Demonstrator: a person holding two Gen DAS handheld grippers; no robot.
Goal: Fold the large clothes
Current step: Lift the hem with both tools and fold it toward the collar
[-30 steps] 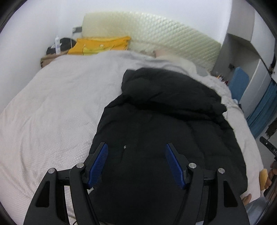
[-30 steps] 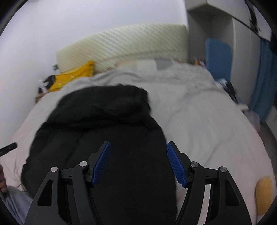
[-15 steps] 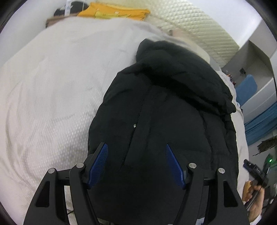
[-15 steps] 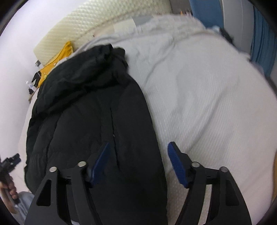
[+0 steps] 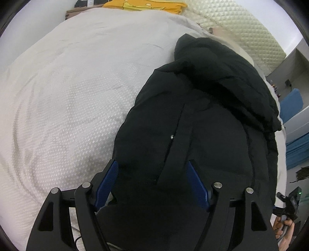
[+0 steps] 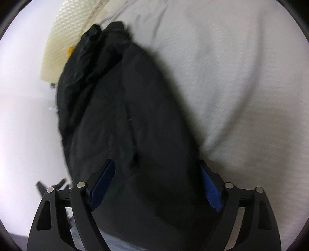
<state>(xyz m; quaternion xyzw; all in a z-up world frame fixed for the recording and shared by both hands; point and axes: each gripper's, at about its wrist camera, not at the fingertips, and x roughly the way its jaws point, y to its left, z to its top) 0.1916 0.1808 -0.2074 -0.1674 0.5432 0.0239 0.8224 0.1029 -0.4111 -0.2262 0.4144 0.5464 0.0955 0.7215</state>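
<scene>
A bedroom: a bed [image 5: 63,100] under a pale textured cover fills most of both views, with a cream quilted headboard [image 5: 249,34] at its far end and a white wall beyond.

Left wrist view. A black padded coat [image 5: 193,119] lies lengthwise on the bed, hood [image 5: 218,63] toward the headboard, hem toward the camera. A flap with one metal snap [image 5: 171,136] runs down its front. The left tongs [image 5: 153,183] hang just over the lower part of the coat, jaws opening and already wide, blue pads clear of the fabric on both sides; nothing is gripped. Yellow cloth [image 5: 148,5] sits at the head of the bed, a blue chair [image 5: 291,104] stands to the right, and at the lower right edge a hand [image 5: 283,229] holds the other tool.

Right wrist view, blurred. The same coat [image 6: 123,119] runs from the tongs up toward the headboard [image 6: 63,38], with bare cover [image 6: 241,86] to its right. The right tongs [image 6: 156,185] straddle the coat's near end, jaws opening and very wide; the pads do not appear to press on the cloth, so I judge it not yet held.

The coat looks puffy, soft and limp, fairly light for its bulk, with a smooth shell that may slip. It will sag and spring back when folded. The hem corners or side seams, where layers bunch, seem the surest places to pinch, taking a good thickness.

No brand, label or writing can be read.
</scene>
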